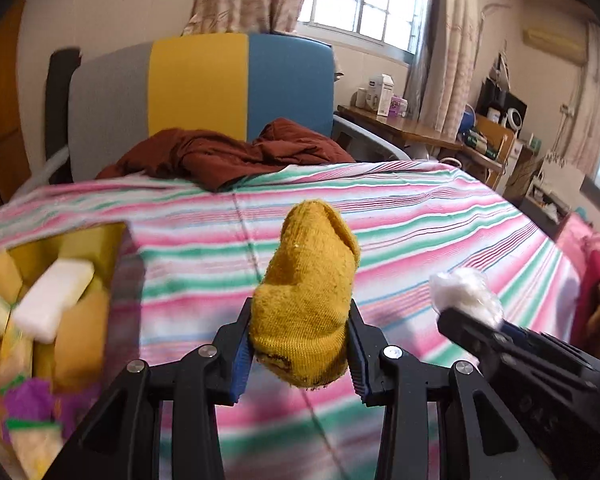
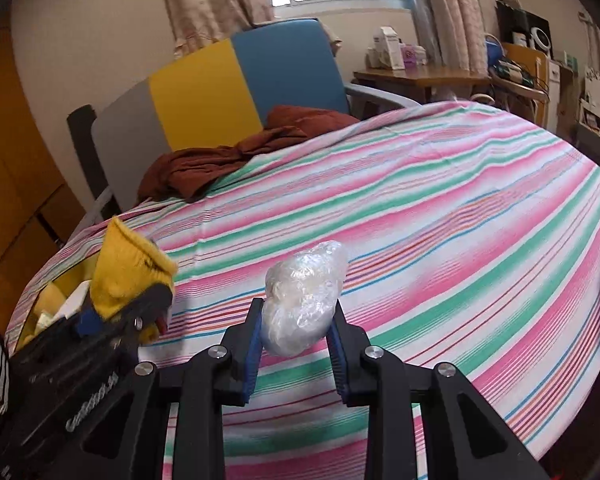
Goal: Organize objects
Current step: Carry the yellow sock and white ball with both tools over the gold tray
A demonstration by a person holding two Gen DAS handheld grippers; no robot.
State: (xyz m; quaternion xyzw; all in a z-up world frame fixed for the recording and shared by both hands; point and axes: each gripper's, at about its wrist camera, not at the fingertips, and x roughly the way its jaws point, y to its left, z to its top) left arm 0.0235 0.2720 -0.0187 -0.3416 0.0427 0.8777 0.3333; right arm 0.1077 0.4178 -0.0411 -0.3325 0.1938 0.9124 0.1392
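My left gripper [image 1: 300, 320] is shut on a mustard-yellow sock [image 1: 308, 280], held above the striped bedsheet [image 1: 420, 216]. That sock [image 2: 128, 272] and the left gripper [image 2: 140, 312] also show at the left of the right wrist view. My right gripper [image 2: 296, 320] is shut on a crumpled clear plastic wad [image 2: 304, 296], also held over the sheet. In the left wrist view the same plastic wad [image 1: 466, 294] sticks out of the right gripper [image 1: 472, 320] at the right. A yellow box [image 1: 96, 240] with several small items lies at the lower left.
A rust-brown garment [image 1: 228, 152] lies bunched at the head of the bed, before a grey, yellow and blue headboard [image 1: 200, 84]. A wooden side table [image 1: 400, 124] with cartons stands at the back right. Pink cloth [image 1: 596, 264] shows at the right edge.
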